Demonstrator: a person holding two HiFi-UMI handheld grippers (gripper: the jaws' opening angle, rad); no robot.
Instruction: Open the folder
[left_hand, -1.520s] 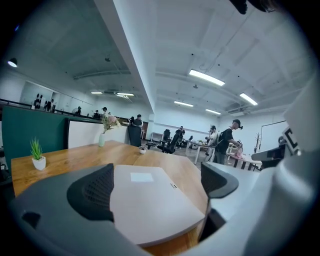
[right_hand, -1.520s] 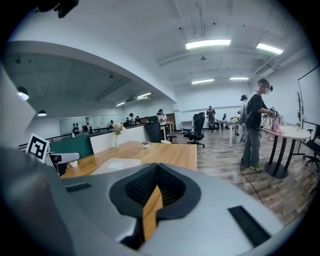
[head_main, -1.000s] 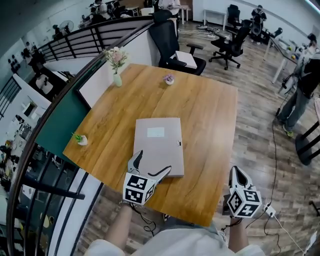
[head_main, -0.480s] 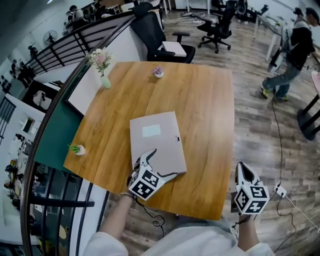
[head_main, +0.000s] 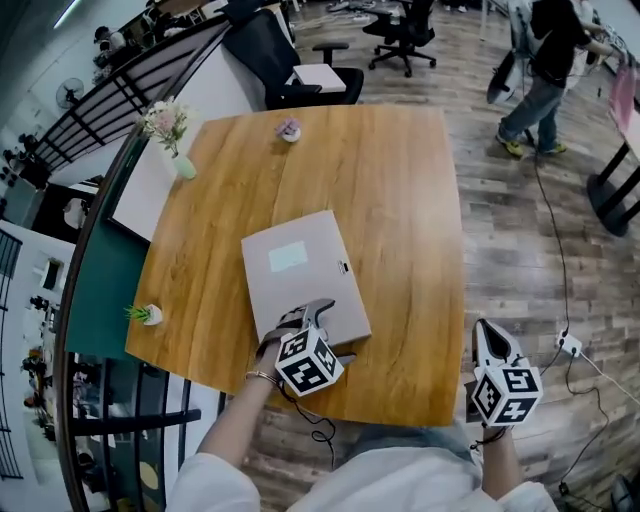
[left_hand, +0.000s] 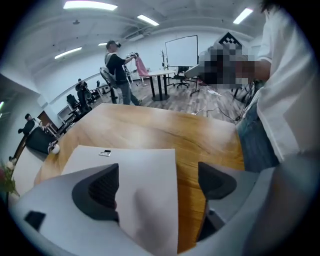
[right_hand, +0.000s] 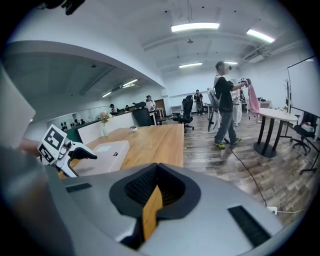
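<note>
My left gripper (head_main: 328, 332) is pale grey with black ribbed pads (left_hand: 97, 189); its cube (head_main: 308, 362) carries black-and-white square markers. The flat pale-grey box folder (head_main: 300, 295) shows a whitish label (head_main: 288, 257) at its twelve o'clock. Honey-brown grained wooden table (head_main: 400, 200); pink flowers in a green vase (head_main: 163, 120) at its eleven o'clock.

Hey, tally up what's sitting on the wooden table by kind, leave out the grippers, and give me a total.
Folder: 1
Vase of flowers: 1
Small potted plants: 2
Total: 4
</note>
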